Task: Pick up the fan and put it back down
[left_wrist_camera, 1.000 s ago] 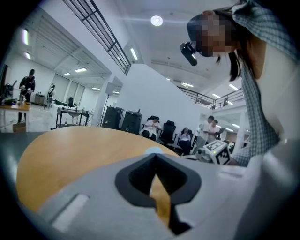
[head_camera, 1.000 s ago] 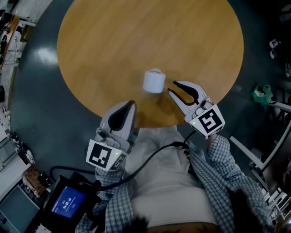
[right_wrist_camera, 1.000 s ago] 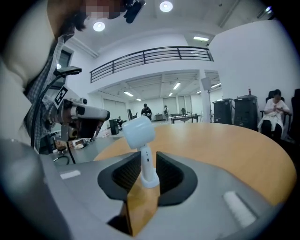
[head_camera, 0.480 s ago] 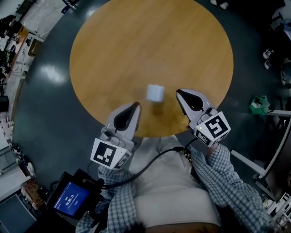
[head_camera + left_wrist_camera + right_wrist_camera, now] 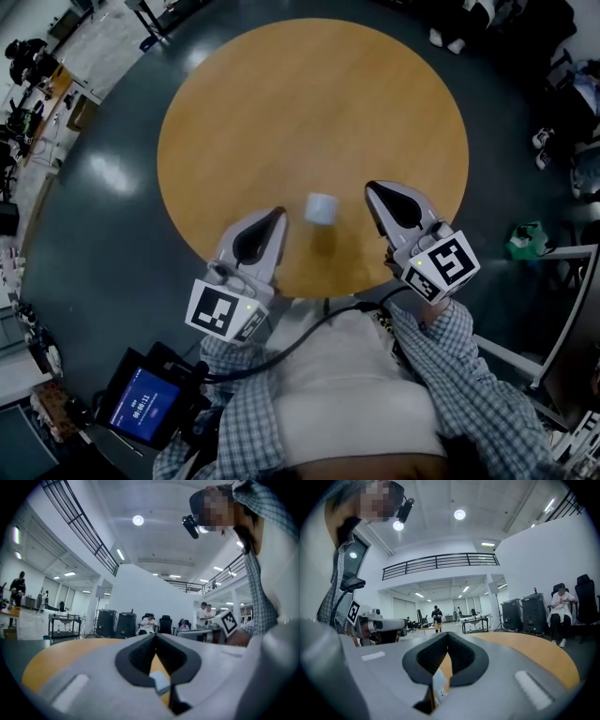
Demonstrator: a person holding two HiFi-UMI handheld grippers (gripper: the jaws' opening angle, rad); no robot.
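A small white fan [image 5: 322,208] stands alone on the round wooden table [image 5: 281,103], near its front edge. My left gripper [image 5: 280,213] hovers just left of the fan, apart from it, jaws shut and empty. At about the same distance on the fan's other side, my right gripper [image 5: 367,187] is shut with nothing in it. In the left gripper view the fan [image 5: 161,682] shows low through the hollow behind the closed tips of the left gripper [image 5: 155,634]. In the right gripper view the fan [image 5: 439,686] shows likewise behind those of the right gripper [image 5: 448,633].
A dark floor surrounds the table. A handheld screen [image 5: 141,410] hangs at the person's left side with a cable [image 5: 309,333] across the shirt. A green object [image 5: 527,236] lies on the floor at right. Seated people [image 5: 149,623] and black cases [image 5: 522,613] stand far off.
The right gripper's jaws were open a second ago and are now shut. Both grippers have risen, and the table and fan look smaller and farther below.
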